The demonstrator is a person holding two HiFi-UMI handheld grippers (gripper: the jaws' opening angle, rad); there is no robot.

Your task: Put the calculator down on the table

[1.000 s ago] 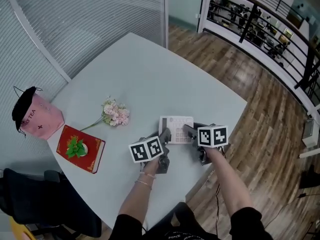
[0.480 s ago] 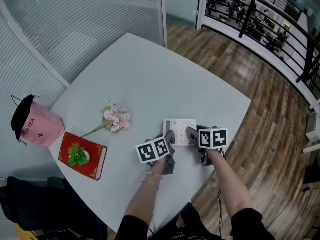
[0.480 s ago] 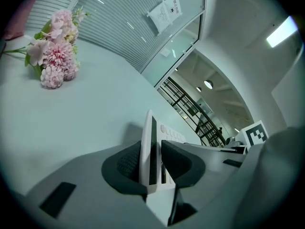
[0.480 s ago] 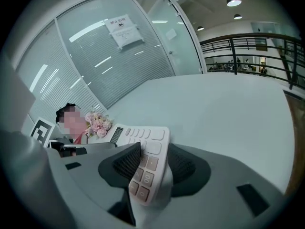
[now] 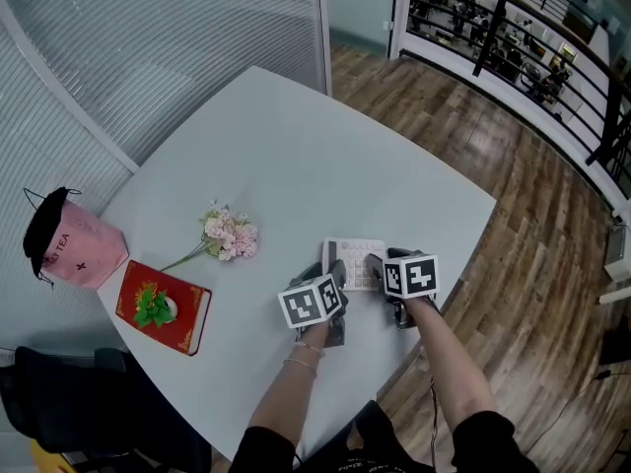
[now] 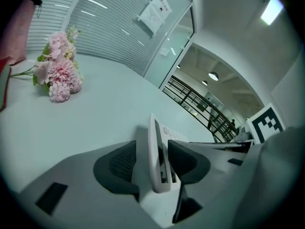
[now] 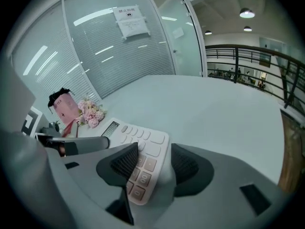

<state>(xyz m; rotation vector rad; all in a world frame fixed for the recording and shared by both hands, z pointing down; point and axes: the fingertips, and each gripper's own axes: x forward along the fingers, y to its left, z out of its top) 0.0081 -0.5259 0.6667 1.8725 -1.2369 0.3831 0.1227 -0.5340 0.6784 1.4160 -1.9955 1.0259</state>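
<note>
Head view: compared with a second ago, both hands sit lower and the white calculator (image 5: pixel 357 254) has come down with them to the pale worktop (image 5: pixel 286 156), near its edge closest to the person. The left gripper (image 5: pixel 335 269) and right gripper (image 5: pixel 377 262) flank it as before.

Left gripper view: the fingers (image 6: pixel 116 163) are opening. The calculator's edge stands between them, with a visible gap on the outer side and the inner pad just off the casing.

Right gripper view: these fingers (image 7: pixel 125 162) are also opening. The keypad corner lies between them, one pad hovering above the keys and the other clear of the casing's edge.

Assessment: neither pair is clamping now, so the calculator appears to be carried by the worktop rather than by the fingers. The put-down is judged essentially complete. Full contact under the end between the fingers cannot be confirmed. Remaining work: finish spreading, then draw both pairs back without dragging the casing.
</note>
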